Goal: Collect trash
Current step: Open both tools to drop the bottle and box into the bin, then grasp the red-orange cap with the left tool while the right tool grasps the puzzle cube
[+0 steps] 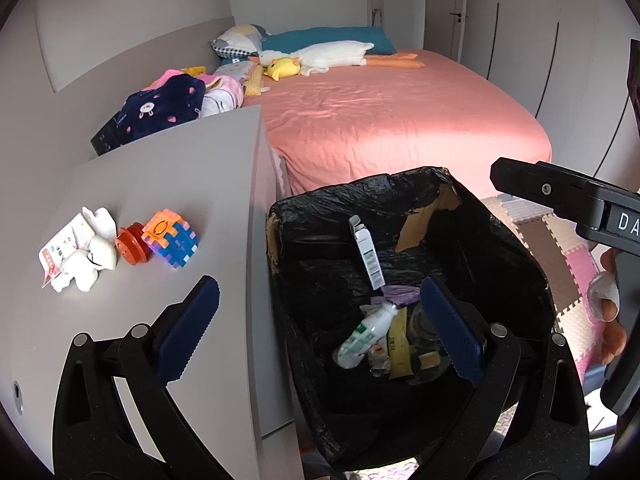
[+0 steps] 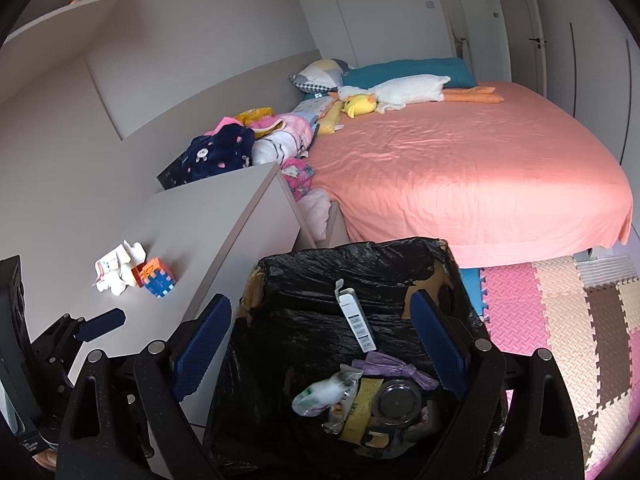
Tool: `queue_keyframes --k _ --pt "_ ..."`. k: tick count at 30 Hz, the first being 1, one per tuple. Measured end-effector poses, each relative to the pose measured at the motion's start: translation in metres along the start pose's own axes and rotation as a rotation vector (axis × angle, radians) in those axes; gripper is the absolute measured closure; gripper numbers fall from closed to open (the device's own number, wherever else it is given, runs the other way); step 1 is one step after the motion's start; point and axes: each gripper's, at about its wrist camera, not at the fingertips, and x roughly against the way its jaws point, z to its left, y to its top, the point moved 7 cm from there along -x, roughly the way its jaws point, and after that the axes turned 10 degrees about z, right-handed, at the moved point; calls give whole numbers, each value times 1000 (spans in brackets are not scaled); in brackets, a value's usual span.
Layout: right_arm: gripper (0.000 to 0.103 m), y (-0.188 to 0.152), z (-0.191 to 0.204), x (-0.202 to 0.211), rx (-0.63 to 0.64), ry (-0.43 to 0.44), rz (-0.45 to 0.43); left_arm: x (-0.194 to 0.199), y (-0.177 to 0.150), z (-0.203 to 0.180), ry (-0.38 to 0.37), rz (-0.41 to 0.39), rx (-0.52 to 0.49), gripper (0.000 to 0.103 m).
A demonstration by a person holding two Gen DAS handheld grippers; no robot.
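Note:
A cardboard bin lined with a black bag (image 1: 516,248) (image 2: 304,276) stands on the floor beside a grey desk. Inside lie a white plastic bottle (image 1: 366,334) (image 2: 320,394), a tall white carton (image 1: 368,254) (image 2: 356,320), a purple bag (image 2: 396,364), a yellow wrapper (image 1: 400,350) and a clear lid (image 2: 396,400). The bottle looks blurred in the right wrist view. My left gripper (image 1: 320,326) is open and empty above the bin's left edge. My right gripper (image 2: 320,344) is open and empty over the bin. Crumpled white tissue and a torn packet (image 1: 80,254) (image 2: 114,272) lie on the desk.
On the grey desk (image 1: 168,184) (image 2: 208,216) sit a colourful block cube (image 1: 172,240) (image 2: 158,280) and a red disc (image 1: 132,244). A bed with a pink sheet (image 1: 380,120) (image 2: 460,168), plush toys and clothes lies behind. Foam mats (image 2: 560,312) cover the floor at right.

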Motion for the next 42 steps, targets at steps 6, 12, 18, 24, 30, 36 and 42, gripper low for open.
queue_keyframes --k 6,12,18,24,30,36,42 --pt "12 -4 20 -12 35 11 28 -1 -8 18 11 0 34 6" --pt "12 -8 42 -29 65 36 61 -2 -17 44 24 6 83 6" --pt "12 -10 68 -45 109 61 84 -4 -26 73 51 9 126 6" --pt "12 -8 95 -59 156 92 95 -7 -32 107 62 12 193 6" --pt "12 -6 115 -75 184 119 107 -11 -39 139 79 22 244 6" --pt "12 -4 134 -92 214 141 122 -13 -41 168 83 12 308 6" --pt "12 -1 158 -108 269 168 135 -17 -43 196 123 6 378 10"
